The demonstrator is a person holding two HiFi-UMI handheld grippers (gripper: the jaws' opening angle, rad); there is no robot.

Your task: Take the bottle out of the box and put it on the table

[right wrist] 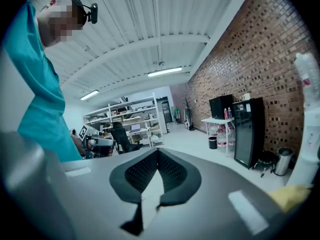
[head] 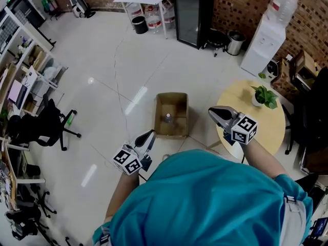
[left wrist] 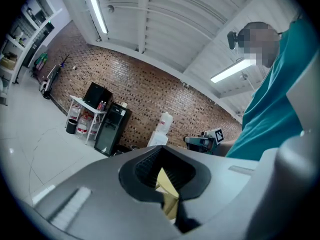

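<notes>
- I am reading no brand or print: the bottle's [head: 167,118] label is too small to make out, and the cubes on both grippers are showing only black-and-white square markers.
- The bottle is sitting inside the open cardboard box [head: 180,128], which is resting on the pale floor at the centre of the head view.
- The bottle is looking upright. I am seeing it from its top end, its long axis running up toward the camera.
- The left gripper [head: 150,134] is hanging at the lower left of the box, its tip near the box's near-left corner and apart from the bottle.
- In its own view the left gripper [left wrist: 161,154] is showing jaws closed together, gripping nothing. A tan sliver is showing behind the pads; I cannot tell what it is.
- The right gripper [head: 214,113] is hovering to the right of the box, over the left edge of the round yellow table [head: 274,129], well clear of the bottle.
- Its own view is showing the right gripper [right wrist: 157,153] with jaws closed and nothing between them.
- A potted plant [head: 265,96] is standing on the table's upper edge.
</notes>
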